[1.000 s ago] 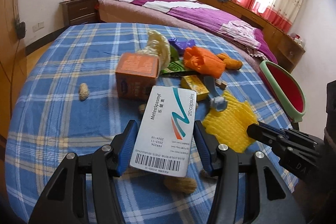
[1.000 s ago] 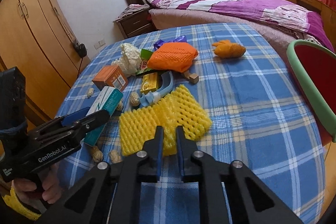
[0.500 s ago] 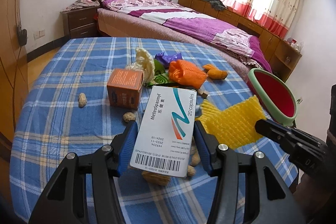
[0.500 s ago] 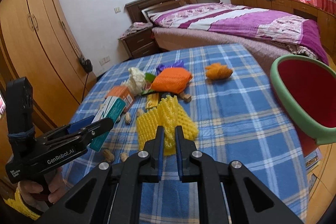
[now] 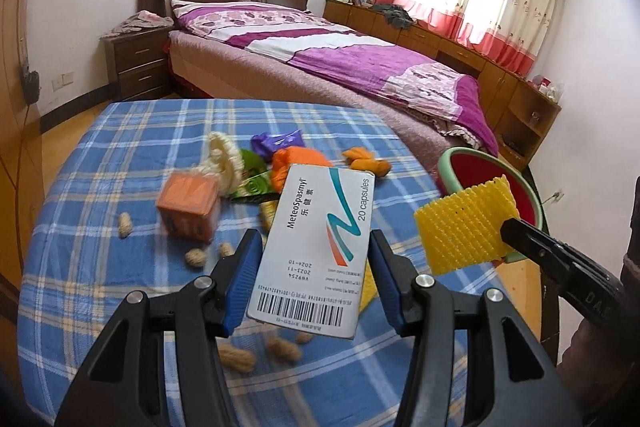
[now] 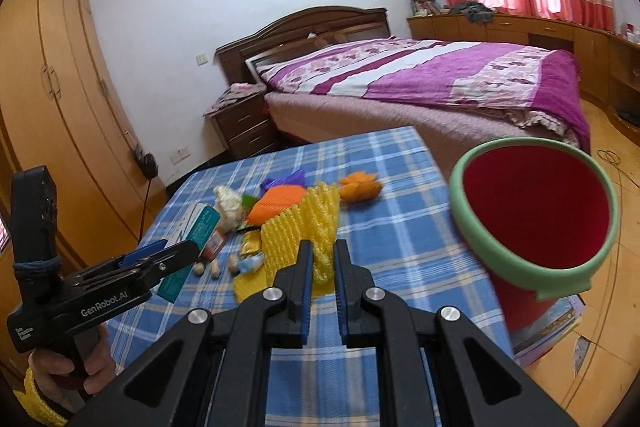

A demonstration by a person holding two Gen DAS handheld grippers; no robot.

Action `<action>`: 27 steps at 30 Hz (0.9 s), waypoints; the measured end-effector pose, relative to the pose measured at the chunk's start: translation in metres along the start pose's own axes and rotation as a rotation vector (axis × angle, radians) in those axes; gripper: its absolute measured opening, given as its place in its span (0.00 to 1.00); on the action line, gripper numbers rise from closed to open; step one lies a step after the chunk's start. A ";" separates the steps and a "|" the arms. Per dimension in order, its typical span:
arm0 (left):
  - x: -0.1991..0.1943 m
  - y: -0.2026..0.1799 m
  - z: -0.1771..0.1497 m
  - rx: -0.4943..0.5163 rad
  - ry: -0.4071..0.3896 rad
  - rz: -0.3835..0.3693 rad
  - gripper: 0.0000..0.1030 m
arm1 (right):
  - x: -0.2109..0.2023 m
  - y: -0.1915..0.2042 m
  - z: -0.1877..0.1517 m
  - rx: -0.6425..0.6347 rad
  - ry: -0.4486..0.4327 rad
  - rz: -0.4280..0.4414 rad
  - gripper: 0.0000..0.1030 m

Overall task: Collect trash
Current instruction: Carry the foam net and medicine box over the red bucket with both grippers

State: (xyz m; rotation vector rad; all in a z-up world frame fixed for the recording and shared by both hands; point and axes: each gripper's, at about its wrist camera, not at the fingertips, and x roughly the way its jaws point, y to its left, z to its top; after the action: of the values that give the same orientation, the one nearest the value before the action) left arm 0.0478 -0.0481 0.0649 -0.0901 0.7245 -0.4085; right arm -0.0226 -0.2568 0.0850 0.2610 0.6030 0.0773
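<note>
Two grippers are in the air above a table with a blue checked cloth (image 5: pixel 100 155), and each one carries a piece of trash. The left gripper (image 5: pixel 316 259) has its blue pads pressed on both long sides of a white medicine box (image 5: pixel 320 247) printed "MeteoSpasmyl, 20 capsules", so the box is lifted clear of the cloth. The right gripper (image 6: pixel 320 259) is clamped on a yellow foam net (image 6: pixel 304 223), which stands up between its fingers; in the left wrist view this net (image 5: pixel 464 227) hangs in front of a red bin with a green rim (image 5: pixel 532 195). The bin (image 6: pixel 536 211) stands just beside the right edge of the table. On the cloth there remain an orange box (image 5: pixel 188 207), an orange net (image 6: pixel 280 201), a purple wrapper (image 5: pixel 276 141), a white foam net (image 5: pixel 224 163), orange peel (image 6: pixel 360 187) and several peanuts (image 5: pixel 196 257).
</note>
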 end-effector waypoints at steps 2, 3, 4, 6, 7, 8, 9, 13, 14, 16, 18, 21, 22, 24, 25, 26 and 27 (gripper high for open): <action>0.002 -0.008 0.006 0.009 -0.004 -0.008 0.53 | -0.004 -0.009 0.003 0.014 -0.012 -0.010 0.11; 0.002 -0.011 0.008 0.013 -0.006 -0.009 0.53 | -0.007 -0.013 0.005 0.022 -0.019 -0.015 0.11; 0.003 -0.015 0.011 0.019 -0.009 -0.013 0.53 | -0.009 -0.019 0.007 0.029 -0.027 -0.023 0.11; 0.006 -0.024 0.016 0.029 -0.014 -0.021 0.53 | -0.012 -0.028 0.011 0.042 -0.039 -0.036 0.11; 0.008 -0.029 0.019 0.034 -0.015 -0.026 0.53 | -0.014 -0.032 0.012 0.048 -0.043 -0.043 0.11; 0.009 -0.034 0.021 0.039 -0.017 -0.032 0.53 | -0.016 -0.038 0.013 0.057 -0.047 -0.054 0.11; 0.011 -0.040 0.023 0.045 -0.018 -0.038 0.53 | -0.017 -0.043 0.015 0.066 -0.053 -0.062 0.11; 0.021 -0.063 0.031 0.072 -0.012 -0.061 0.53 | -0.023 -0.065 0.020 0.097 -0.077 -0.096 0.11; 0.025 -0.069 0.034 0.079 -0.009 -0.067 0.53 | -0.024 -0.070 0.020 0.104 -0.082 -0.106 0.11; 0.030 -0.080 0.038 0.093 -0.005 -0.080 0.53 | -0.026 -0.083 0.021 0.124 -0.091 -0.129 0.11; 0.037 -0.092 0.042 0.110 -0.001 -0.092 0.53 | -0.028 -0.095 0.021 0.147 -0.096 -0.148 0.11; 0.048 -0.112 0.049 0.138 0.000 -0.110 0.53 | -0.029 -0.116 0.021 0.185 -0.098 -0.183 0.11; 0.051 -0.118 0.050 0.147 0.000 -0.116 0.53 | -0.029 -0.122 0.021 0.195 -0.100 -0.191 0.11; 0.059 -0.130 0.053 0.165 0.003 -0.125 0.53 | -0.031 -0.136 0.021 0.217 -0.105 -0.211 0.11; 0.064 -0.137 0.054 0.174 0.007 -0.131 0.53 | -0.031 -0.141 0.020 0.224 -0.107 -0.221 0.11; 0.068 -0.143 0.054 0.182 0.009 -0.137 0.53 | -0.032 -0.147 0.020 0.233 -0.109 -0.233 0.11; 0.073 -0.151 0.055 0.192 0.013 -0.144 0.53 | -0.033 -0.154 0.020 0.244 -0.110 -0.245 0.12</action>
State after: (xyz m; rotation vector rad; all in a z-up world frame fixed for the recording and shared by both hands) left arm 0.0831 -0.2186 0.0931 0.0416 0.6909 -0.6147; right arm -0.0388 -0.4142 0.0777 0.4229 0.5308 -0.2470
